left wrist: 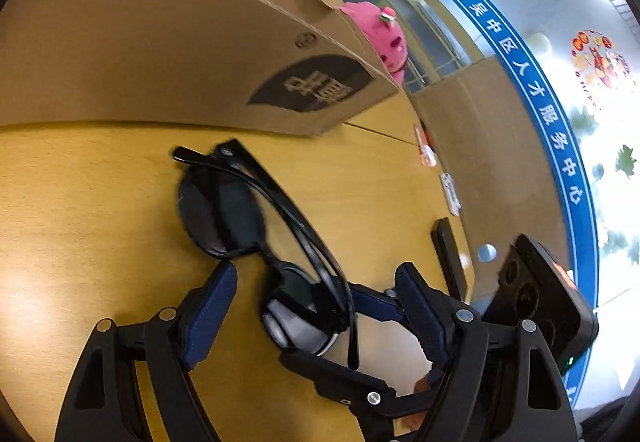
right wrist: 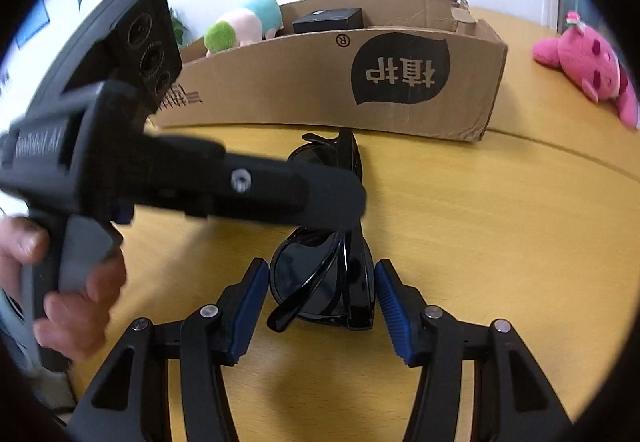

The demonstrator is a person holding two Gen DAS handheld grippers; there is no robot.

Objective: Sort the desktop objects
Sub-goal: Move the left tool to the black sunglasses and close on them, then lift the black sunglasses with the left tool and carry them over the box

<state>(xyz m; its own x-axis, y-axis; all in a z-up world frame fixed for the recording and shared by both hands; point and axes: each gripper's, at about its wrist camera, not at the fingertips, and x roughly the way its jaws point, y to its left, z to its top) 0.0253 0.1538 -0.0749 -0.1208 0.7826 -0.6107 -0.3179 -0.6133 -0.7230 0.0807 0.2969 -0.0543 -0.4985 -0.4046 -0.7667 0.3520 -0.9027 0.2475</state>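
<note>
Folded black sunglasses (left wrist: 256, 217) lie on the yellow wooden table (left wrist: 80, 201) in front of a cardboard box (left wrist: 160, 53). My left gripper (left wrist: 316, 306) is open, its blue pads on either side of the near lens. My right gripper (right wrist: 320, 302) is open too, its pads flanking the near end of the sunglasses (right wrist: 332, 282). In the left wrist view the right gripper's fingers (left wrist: 376, 306) reach in from the right beside the glasses. In the right wrist view the left gripper body (right wrist: 200, 181) crosses over the glasses from the left.
The cardboard box (right wrist: 320, 81) holds plush toys (right wrist: 244, 25) and a black box (right wrist: 328, 21). A pink plush toy (right wrist: 592, 65) lies at the right. A pen (left wrist: 426, 145), a small white item (left wrist: 451, 193) and a black flat object (left wrist: 450, 258) lie near the table's edge.
</note>
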